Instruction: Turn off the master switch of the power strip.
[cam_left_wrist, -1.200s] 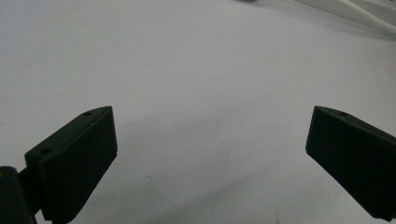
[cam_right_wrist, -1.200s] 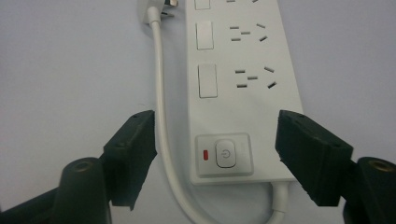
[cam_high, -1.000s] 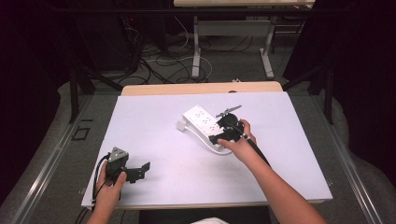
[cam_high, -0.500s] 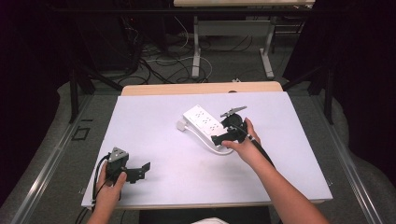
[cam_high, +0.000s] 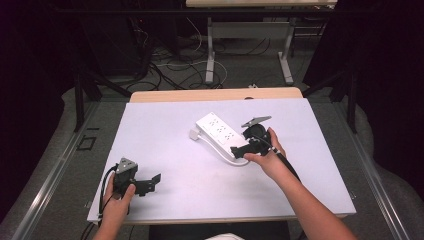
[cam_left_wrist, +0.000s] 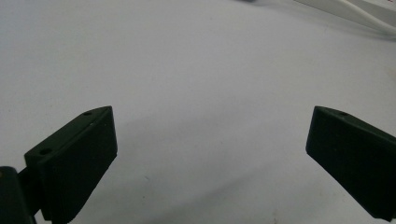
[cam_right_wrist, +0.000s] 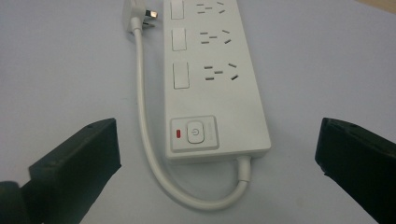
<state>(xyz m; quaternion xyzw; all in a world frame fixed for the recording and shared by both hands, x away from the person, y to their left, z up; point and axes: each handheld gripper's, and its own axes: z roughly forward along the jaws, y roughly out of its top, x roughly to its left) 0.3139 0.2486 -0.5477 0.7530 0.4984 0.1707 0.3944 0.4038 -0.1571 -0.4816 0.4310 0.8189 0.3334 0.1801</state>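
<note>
A white power strip (cam_high: 219, 130) lies on the white table (cam_high: 165, 120), right of centre, its short cable (cam_right_wrist: 144, 112) looping back to a plug (cam_right_wrist: 138, 11) beside it. My right gripper (cam_high: 244, 144) hovers at the strip's near end, over the power button (cam_right_wrist: 194, 132). Its jaws have just been opening and now stand wide. The strip's switch end lies between them, untouched by the pads. My left gripper (cam_high: 149, 183) rests near the table's front left corner. It is open, with bare table between its fingers (cam_left_wrist: 74, 158).
A wooden strip (cam_high: 215, 95) borders the table's far edge. Beyond it stand desk legs (cam_high: 211, 55) and tangled floor cables (cam_high: 165, 65). A corner of the power strip (cam_left_wrist: 364, 9) shows far off in the left gripper view.
My right gripper's jaws have spread wider above the strip's near end. The left hand and its gripper have stayed put.
</note>
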